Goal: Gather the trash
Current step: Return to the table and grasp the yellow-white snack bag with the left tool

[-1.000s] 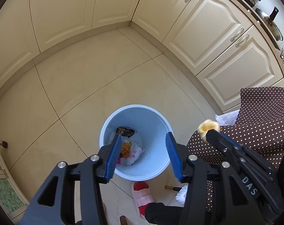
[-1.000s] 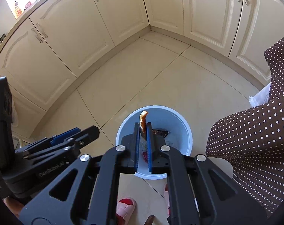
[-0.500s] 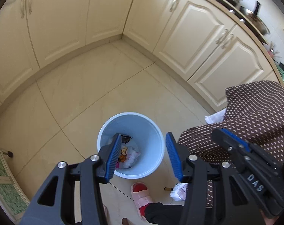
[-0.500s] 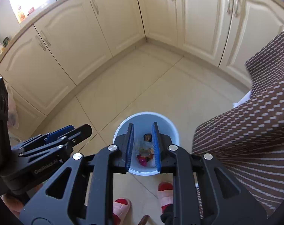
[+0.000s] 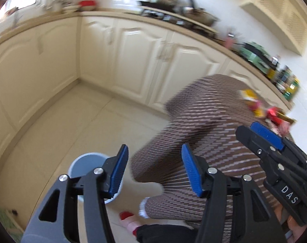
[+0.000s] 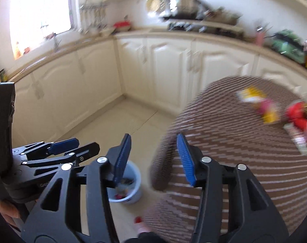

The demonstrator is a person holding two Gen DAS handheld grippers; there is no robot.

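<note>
A light blue bin [image 5: 80, 165] stands on the floor at lower left; in the right wrist view the bin [image 6: 133, 184] holds some wrappers. Several yellow and red trash wrappers [image 5: 260, 107] lie on the brown dotted tablecloth [image 5: 206, 125], and they also show blurred in the right wrist view [image 6: 270, 109]. My left gripper [image 5: 153, 170] is open and empty above the table's edge. My right gripper [image 6: 153, 158] is open and empty, and it shows at the right of the left wrist view [image 5: 264, 133].
Cream cabinets [image 5: 137, 56] run round the corner under a counter [image 6: 214, 34] with pots, bottles and jars. The tiled floor [image 5: 76, 121] lies between cabinets and table. A red slipper [image 5: 127, 216] is near the bin. Both views are motion-blurred.
The right gripper opened and dropped the orange scrap into the bin. Both grippers then swung up from over the bin toward the table with the wrappers.
</note>
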